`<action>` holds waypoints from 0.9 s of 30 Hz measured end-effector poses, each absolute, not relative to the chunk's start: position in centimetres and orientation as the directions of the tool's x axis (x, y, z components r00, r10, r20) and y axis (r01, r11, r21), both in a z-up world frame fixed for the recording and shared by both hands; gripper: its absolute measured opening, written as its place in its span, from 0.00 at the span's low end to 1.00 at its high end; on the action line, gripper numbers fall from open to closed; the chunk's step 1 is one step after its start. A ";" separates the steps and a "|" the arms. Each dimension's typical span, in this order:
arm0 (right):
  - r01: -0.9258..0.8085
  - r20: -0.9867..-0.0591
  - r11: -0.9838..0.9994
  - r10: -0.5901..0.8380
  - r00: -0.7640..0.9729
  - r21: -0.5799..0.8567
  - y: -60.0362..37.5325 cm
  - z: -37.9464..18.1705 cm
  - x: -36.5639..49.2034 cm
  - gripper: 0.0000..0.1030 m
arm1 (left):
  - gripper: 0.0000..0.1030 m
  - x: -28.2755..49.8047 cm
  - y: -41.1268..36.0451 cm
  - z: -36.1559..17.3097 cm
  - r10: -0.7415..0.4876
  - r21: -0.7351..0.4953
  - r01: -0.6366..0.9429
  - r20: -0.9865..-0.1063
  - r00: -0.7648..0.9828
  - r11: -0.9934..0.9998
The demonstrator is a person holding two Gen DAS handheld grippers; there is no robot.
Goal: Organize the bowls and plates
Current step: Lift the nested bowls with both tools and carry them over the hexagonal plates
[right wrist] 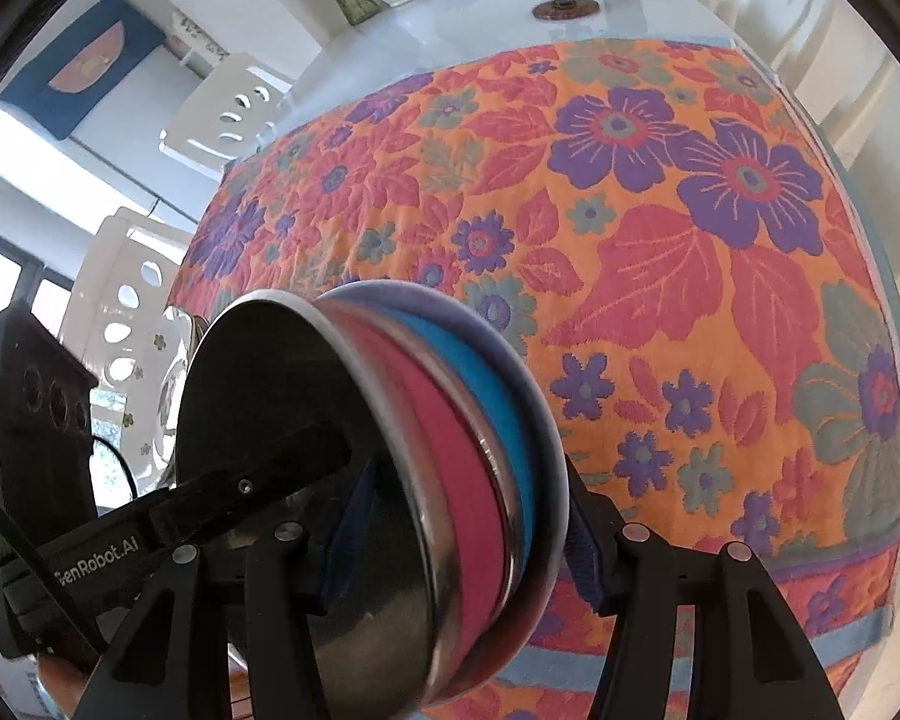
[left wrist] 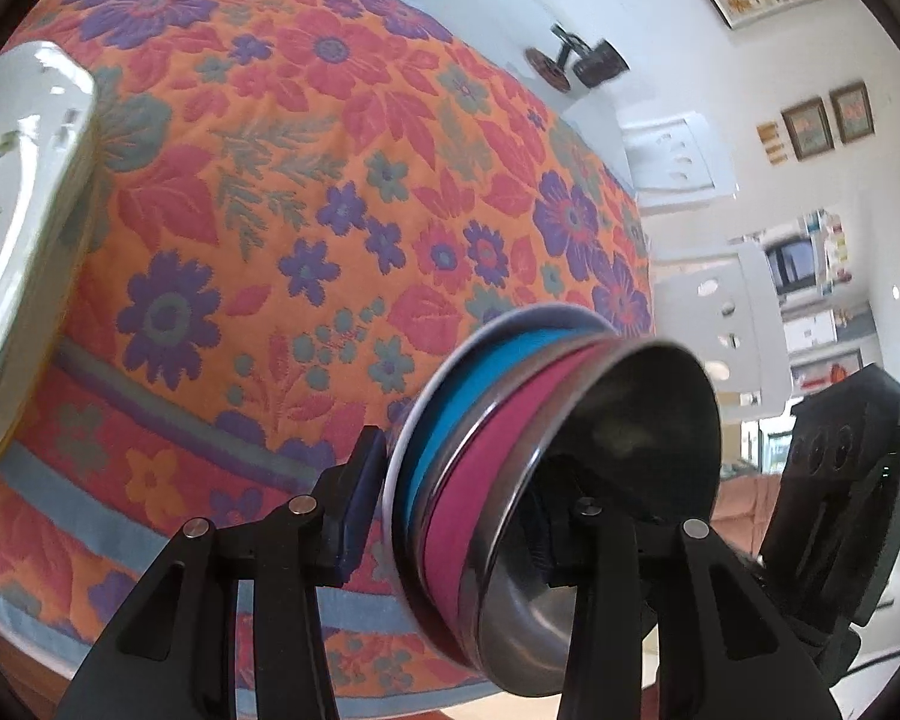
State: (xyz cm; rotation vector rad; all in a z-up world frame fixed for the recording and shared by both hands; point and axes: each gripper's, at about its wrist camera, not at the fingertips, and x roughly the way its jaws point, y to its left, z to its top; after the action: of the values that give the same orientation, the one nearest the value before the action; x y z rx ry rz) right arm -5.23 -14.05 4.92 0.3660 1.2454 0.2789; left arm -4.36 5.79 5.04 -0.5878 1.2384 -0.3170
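Nested steel bowls with pink and blue bands (left wrist: 510,450), lower centre: clamped between left gripper (left wrist: 468,498) and right gripper (right wrist: 468,510) jaws; floral orange tablecloth (left wrist: 306,192) behind

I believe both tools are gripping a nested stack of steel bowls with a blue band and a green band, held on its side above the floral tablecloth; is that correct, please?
Nearly. The stack of bowls shows a blue band and a magenta-pink one, not green; both wrist views show this. Otherwise right: the left tool and right tool both clamp it, tipped on its side above the floral tablecloth.
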 end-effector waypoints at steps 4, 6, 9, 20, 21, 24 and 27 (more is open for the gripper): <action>0.032 -0.864 0.894 0.422 0.276 0.447 -13.3 5.7 -5.1 0.55 | 0.37 -4.8 6.8 6.5 -0.498 -0.564 -0.109 -0.792 0.352 0.819; 0.032 -0.860 0.891 0.428 0.278 0.454 -12.8 6.2 -4.9 0.55 | 0.37 -4.8 7.7 7.2 -0.495 -0.567 -0.117 -0.787 0.368 0.815; 0.023 -0.859 0.892 0.427 0.282 0.451 -11.6 7.3 -4.4 0.55 | 0.37 -5.0 9.0 8.7 -0.487 -0.566 -0.113 -0.781 0.391 0.816; -0.012 -0.825 0.886 0.437 0.359 0.464 -0.8 14.4 -3.8 0.56 | 0.37 -5.7 20.3 17.4 -0.396 -0.487 -0.082 -0.788 0.472 0.870; -0.023 -0.820 0.882 0.446 0.358 0.470 0.5 14.9 -3.9 0.56 | 0.37 -5.7 21.5 17.8 -0.382 -0.477 -0.088 -0.790 0.479 0.875; -0.048 -0.804 0.865 0.483 0.348 0.499 5.0 15.6 -3.3 0.56 | 0.37 -5.7 25.0 18.6 -0.343 -0.446 -0.108 -0.802 0.489 0.888; -0.070 -0.804 0.861 0.497 0.326 0.504 8.6 15.2 -2.9 0.55 | 0.37 -5.8 28.8 17.7 -0.336 -0.444 -0.136 -0.814 0.474 0.885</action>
State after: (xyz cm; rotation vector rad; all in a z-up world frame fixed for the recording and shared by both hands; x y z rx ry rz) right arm -2.88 8.58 15.24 0.4167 1.1883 0.3856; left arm -5.80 28.79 17.66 -0.4921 1.0822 -0.1281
